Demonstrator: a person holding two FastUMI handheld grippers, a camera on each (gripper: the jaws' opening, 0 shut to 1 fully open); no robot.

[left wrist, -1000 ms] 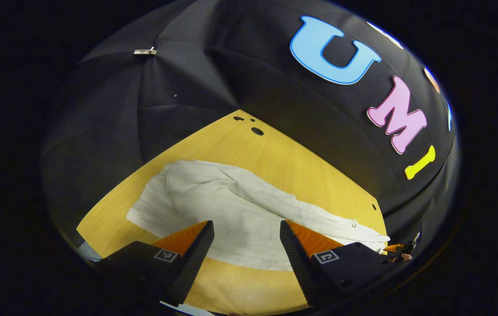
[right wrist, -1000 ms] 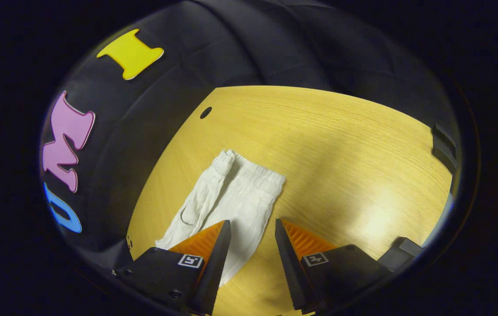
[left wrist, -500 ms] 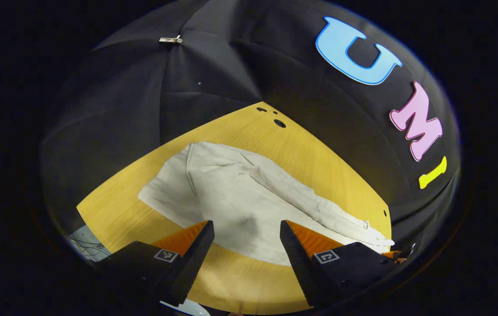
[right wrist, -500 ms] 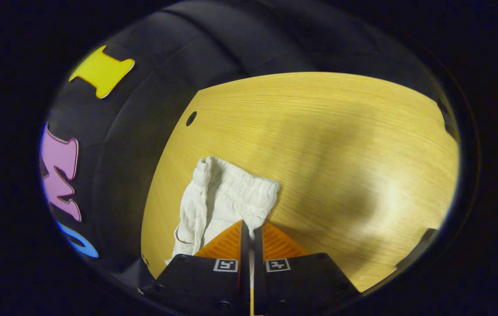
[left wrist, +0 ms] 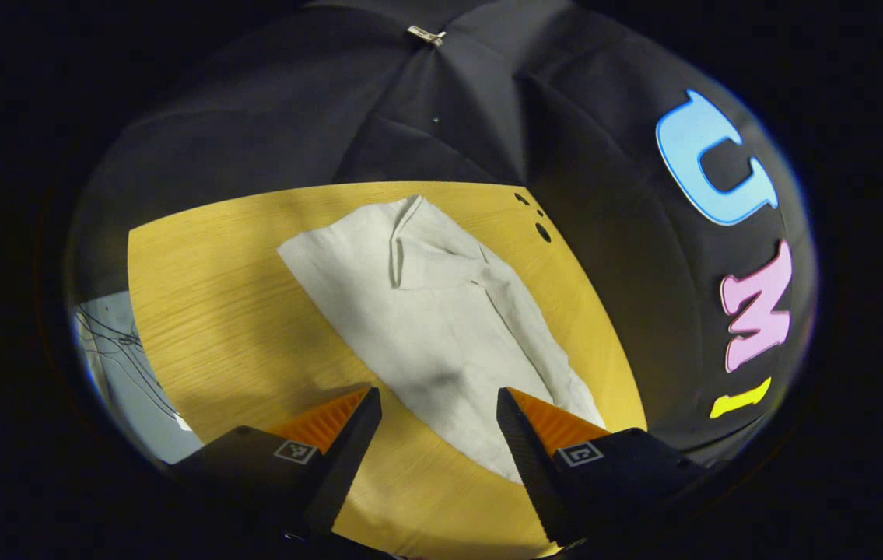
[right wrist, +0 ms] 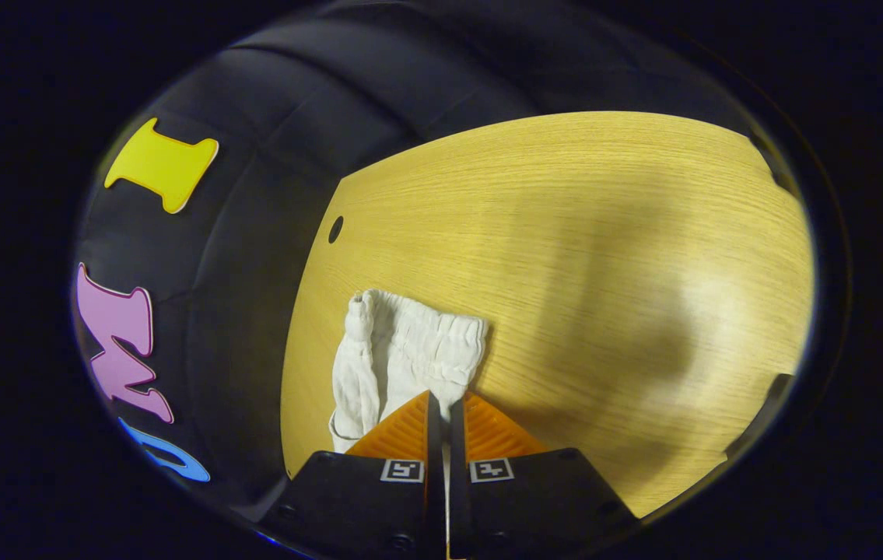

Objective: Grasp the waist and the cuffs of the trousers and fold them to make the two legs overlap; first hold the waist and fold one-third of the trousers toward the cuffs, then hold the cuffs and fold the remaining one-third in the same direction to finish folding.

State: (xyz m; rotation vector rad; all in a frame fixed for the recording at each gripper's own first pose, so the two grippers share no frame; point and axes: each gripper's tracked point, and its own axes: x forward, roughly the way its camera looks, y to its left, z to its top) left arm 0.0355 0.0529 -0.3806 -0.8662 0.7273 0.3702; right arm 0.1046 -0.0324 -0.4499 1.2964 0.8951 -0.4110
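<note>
White trousers (left wrist: 441,327) lie stretched over the yellow wooden table (left wrist: 215,311), legs spread flat toward the far end. My left gripper (left wrist: 439,398) hovers open over the near part of the cloth, its fingers apart on either side and not touching it. In the right gripper view the gathered elastic waist (right wrist: 418,346) of the trousers bunches up just ahead of my right gripper (right wrist: 445,400), which is shut on the waist fabric with a strip of cloth between its fingers.
Small round holes (left wrist: 542,231) mark the table near its far edge, and another hole (right wrist: 335,229) shows in the right gripper view. A grey floor patch with cables (left wrist: 110,358) lies past the table's left edge. Bare tabletop (right wrist: 604,272) spreads to the right of the waist.
My right gripper went from open to shut on the waist and stays shut, with the waist slightly more bunched. My left gripper swung round over the trousers, staying open.
</note>
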